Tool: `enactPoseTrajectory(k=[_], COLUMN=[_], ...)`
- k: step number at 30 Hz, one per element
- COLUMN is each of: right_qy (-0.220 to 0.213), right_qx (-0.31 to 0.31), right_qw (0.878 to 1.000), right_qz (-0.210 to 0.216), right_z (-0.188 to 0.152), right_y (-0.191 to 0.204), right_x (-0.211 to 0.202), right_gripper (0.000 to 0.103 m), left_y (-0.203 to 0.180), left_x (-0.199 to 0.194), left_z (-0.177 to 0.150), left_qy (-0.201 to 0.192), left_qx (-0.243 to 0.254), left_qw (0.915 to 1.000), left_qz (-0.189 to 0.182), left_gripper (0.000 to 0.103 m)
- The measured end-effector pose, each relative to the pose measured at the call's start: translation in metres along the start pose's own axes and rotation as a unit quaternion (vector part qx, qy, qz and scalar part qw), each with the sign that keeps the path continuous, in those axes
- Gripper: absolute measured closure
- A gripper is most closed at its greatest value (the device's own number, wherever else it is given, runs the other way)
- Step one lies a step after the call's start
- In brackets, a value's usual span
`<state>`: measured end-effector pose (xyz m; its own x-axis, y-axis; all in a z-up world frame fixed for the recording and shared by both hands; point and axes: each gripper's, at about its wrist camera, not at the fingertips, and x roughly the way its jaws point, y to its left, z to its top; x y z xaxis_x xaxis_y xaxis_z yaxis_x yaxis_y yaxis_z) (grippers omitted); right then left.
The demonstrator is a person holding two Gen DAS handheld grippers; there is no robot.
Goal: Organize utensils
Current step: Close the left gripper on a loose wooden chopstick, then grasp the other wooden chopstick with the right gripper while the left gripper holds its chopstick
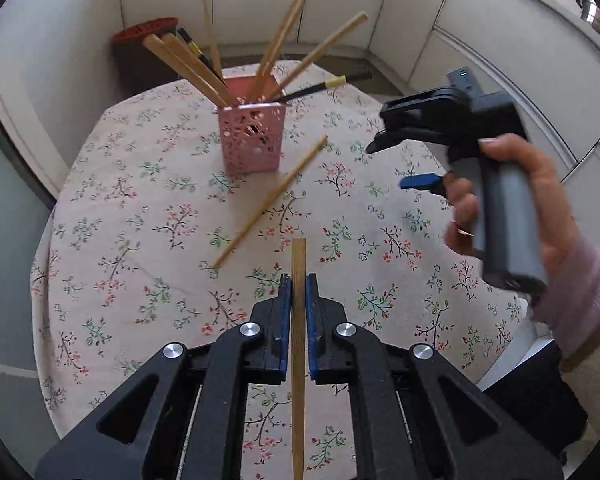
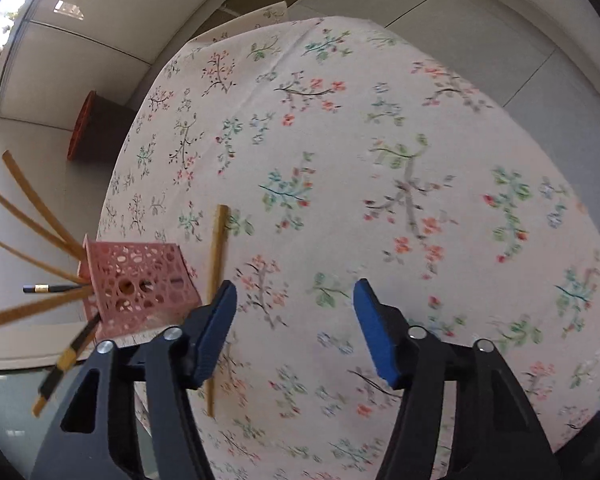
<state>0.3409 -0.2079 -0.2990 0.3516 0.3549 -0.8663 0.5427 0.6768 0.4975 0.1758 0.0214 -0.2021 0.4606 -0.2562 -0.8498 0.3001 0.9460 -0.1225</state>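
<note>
The left gripper (image 1: 299, 284) is clenched on a bamboo chopstick (image 1: 299, 344), its blue pads pressed against the stick's flat sides. The grip sits partway along the stick: one squared end pokes out a little past the fingertips toward the pink holder (image 1: 251, 141), and the rest runs back under the gripper. A second loose chopstick (image 1: 271, 202) lies flat on the flowered tablecloth (image 1: 140, 200), slanting from just beside the holder toward the near left edge of the table. The holder stands toward the far edge and already has a spread of bamboo and dark chopsticks leaning out of it at all angles.

The right gripper (image 2: 295, 332) is released, with nothing between its jaws. Seen from the right wrist, the loose chopstick (image 2: 216, 264) passes just beside and under its left finger.

Chopsticks like these are probably light, stiff and narrow, with smooth sides, so a stick can pivot or slip in a pinch. A hold near the thick end, across the flat faces, should keep it steady. The holder looks light and perforated, so a careless drop-in could tip it.
</note>
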Motion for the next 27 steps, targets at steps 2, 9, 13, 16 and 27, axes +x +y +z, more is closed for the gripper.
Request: enactPoseTrajectory(k=[2,9,13,16,27], right_qy=[0.003,-0.005,-0.005,-0.018,0.007], right_qx=[0.011,-0.012,-0.044,-0.120,-0.144], right_qw=[1.000,1.000,0.997,0.982,0.979], right_qz=[0.022,-0.022,-0.069,-0.146,-0.146], right_z=[0.008,0.029,0.034,0.028,0.020], right_y=[0.013,0.052,0.071,0.090,0.033], right_x=[0.017,0.047,0.058,0.066,0.032], right_gripper=[0.046,0.049,0.049,0.071,0.095], left_y=[0.016,0.041,0.045,0.044,0.039], left_x=[-0.010,-0.013,-0.016,-0.017,-0.023], left_z=[0.001,0.015,0.019,0.020,0.020], left_qy=[-0.009,-0.029,-0.036,-0.037,-0.040], left_qx=[-0.010,-0.041,-0.049,-0.051,-0.051], left_qw=[0.9999,0.9980,0.9972,0.9970,0.9967], left_qz=[-0.006,-0.037,-0.044,-0.046,-0.049], left_gripper=[0.097,0.097,0.097,0.097,0.097])
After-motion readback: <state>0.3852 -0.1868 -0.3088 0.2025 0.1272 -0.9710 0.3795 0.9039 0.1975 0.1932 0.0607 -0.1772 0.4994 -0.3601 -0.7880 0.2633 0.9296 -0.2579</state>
